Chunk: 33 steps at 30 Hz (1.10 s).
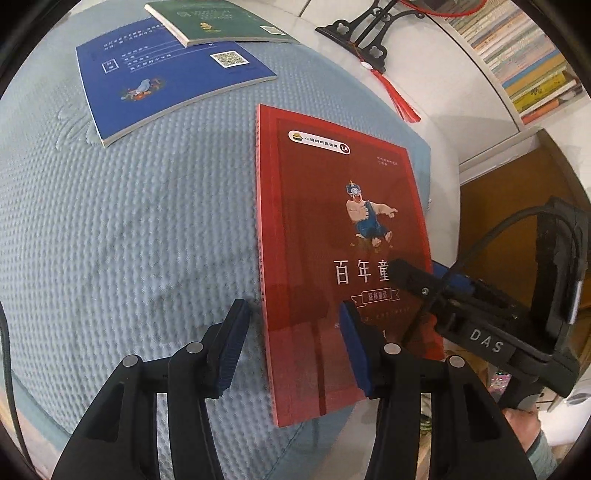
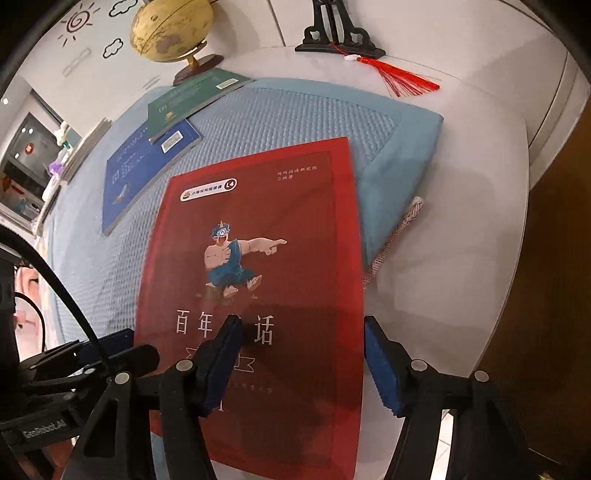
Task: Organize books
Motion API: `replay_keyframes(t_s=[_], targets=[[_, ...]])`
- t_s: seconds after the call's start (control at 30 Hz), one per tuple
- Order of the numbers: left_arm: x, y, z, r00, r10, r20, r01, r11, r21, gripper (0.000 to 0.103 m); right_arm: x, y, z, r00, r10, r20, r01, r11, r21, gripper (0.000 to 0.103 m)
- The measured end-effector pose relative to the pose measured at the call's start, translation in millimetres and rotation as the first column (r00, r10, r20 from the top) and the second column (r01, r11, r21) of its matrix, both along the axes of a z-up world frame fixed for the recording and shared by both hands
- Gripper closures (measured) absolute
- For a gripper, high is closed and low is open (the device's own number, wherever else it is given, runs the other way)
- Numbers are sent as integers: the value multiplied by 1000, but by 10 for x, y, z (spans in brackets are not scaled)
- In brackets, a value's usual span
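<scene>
The red paperback lies face up on the blue quilted mat, its spine edge running between the left gripper's two pads and its near end reaching back under them. That gripper is spread wide, one pad off the spine side, the other over the cover, clamping nothing. The right gripper is likewise wide open: its left pad hovers over the title, its right pad just past the book's fore-edge, holding nothing. Beyond both sets of fingers, a blue book lies with a green book overlapping its far corner. The red book looks thin, light and floppy with a glossy, likely slippery cover; pinching the stiffer spine edge seems safest.
</scene>
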<state>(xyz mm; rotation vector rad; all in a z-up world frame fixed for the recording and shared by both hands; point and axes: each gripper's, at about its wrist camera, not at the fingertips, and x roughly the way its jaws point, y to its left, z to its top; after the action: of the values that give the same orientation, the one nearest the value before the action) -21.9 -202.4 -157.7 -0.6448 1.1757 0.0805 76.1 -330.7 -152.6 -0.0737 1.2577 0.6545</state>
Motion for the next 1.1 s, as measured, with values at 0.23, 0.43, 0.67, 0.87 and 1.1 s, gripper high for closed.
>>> replay_keyframes(t_s=[0.23,0.43,0.67,0.87,1.1], targets=[[-2,166,-41,1000,12,27,-8,990,-142,55,-1,-5,42,999,6,-37,-5,1000,20,38],[-372,512,53,987,117,111,-79,950,-302,55,-128,219,162,994,95,-57,-91,994,59,38],[-1024,1120,95,906,393,159,-295,854,-429,55,-507,871,98,962,259,-88,-247,961,124,38],[-1216,1126,40,867,469,166,-336,797,-502,55,-664,1133,83,954,299,-26,-296,951,89,24],[-1134,879,39,883,447,141,-332,809,-486,55,-661,1039,84,961,275,-25,-270,954,127,23]])
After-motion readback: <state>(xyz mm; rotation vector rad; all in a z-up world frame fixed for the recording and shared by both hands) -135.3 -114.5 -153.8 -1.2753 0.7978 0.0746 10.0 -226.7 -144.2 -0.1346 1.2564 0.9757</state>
